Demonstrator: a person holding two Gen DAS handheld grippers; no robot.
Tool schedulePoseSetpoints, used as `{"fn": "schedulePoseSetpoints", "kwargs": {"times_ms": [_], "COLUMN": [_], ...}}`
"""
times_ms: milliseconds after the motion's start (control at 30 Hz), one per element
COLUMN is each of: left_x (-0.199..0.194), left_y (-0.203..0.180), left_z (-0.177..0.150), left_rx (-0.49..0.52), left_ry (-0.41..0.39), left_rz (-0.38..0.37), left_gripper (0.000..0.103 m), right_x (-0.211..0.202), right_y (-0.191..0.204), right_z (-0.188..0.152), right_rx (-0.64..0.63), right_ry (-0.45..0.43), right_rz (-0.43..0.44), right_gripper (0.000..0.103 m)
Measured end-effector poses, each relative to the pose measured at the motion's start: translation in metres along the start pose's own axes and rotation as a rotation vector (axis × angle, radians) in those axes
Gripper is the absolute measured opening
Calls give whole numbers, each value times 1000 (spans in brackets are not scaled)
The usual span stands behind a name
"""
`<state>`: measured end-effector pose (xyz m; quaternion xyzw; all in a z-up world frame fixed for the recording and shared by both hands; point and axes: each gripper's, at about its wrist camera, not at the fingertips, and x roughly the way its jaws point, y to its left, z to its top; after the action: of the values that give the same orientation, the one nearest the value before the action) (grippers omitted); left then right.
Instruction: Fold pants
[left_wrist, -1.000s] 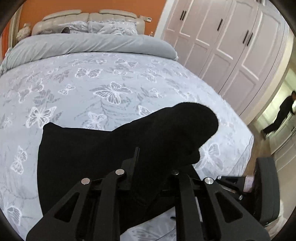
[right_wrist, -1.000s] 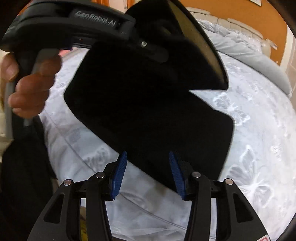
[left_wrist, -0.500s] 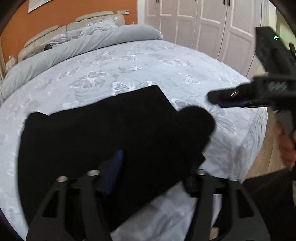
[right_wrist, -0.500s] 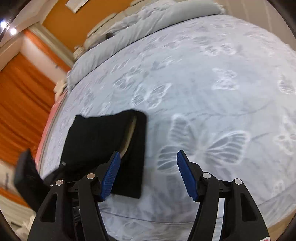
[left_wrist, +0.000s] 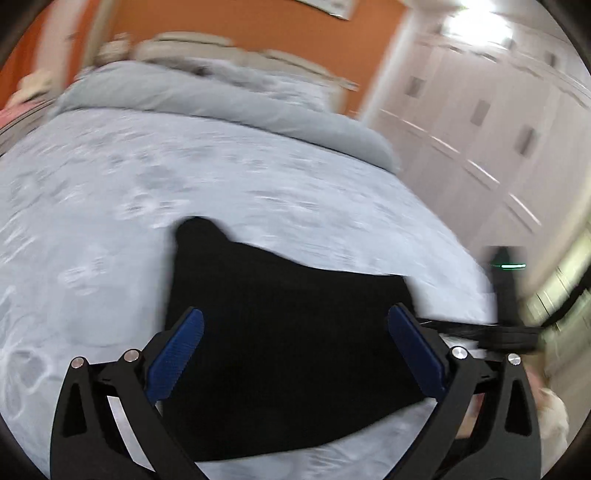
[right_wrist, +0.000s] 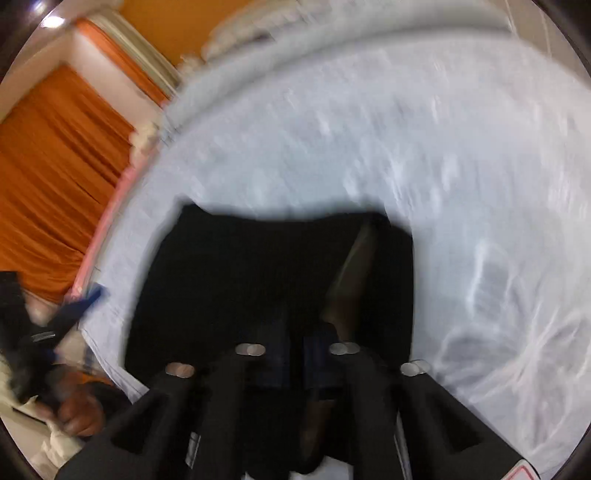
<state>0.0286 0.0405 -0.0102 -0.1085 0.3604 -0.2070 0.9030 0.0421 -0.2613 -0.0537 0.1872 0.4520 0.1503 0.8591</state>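
Left wrist view shows us the bed (left_wrist: 258, 192) carrying the folded black pants (left_wrist: 295, 350) at its near edge. Our left gripper (left_wrist: 295, 354) has just been opening, its fingers (left_wrist: 177, 350) wide apart above the cloth, gripping nothing. Our right gripper (right_wrist: 293, 356) has just snapped together, angled down at the pants (right_wrist: 258, 277).

A: Left tongs (left_wrist: 295, 354)?
B: Formerly clamped on black pants (left_wrist: 288, 332); jaws just opened wide, cloth released, lying flat on bed (left_wrist: 110, 221)
A: Right tongs (right_wrist: 293, 354)?
B: Formerly apart; jaws just closed, whether on cloth unclear
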Motion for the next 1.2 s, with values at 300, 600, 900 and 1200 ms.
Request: {"fn": "schedulePoseSetpoints", "kwargs": {"times_ms": [300, 600, 900, 1200], "left_x": [9, -13, -34, -4], "left_y": [41, 59, 64, 59], "left_z": [-3, -29, -66, -83], "left_rx": [-14, 102, 247, 284], "left_ry": [44, 91, 143, 217], "left_rz": [169, 272, 225, 312], "left_gripper": [98, 98, 98, 98], "right_x": [14, -29, -41, -22], "right_y": [-4, 102, 2, -25], "right_z": [2, -110, -110, -112], "right_rx": [-57, -555, 24, 213], "right_ry": [-9, -90, -5, 24], "right_rz": [-213, -144, 62, -24], "right_gripper": [18, 50, 44, 47]}}
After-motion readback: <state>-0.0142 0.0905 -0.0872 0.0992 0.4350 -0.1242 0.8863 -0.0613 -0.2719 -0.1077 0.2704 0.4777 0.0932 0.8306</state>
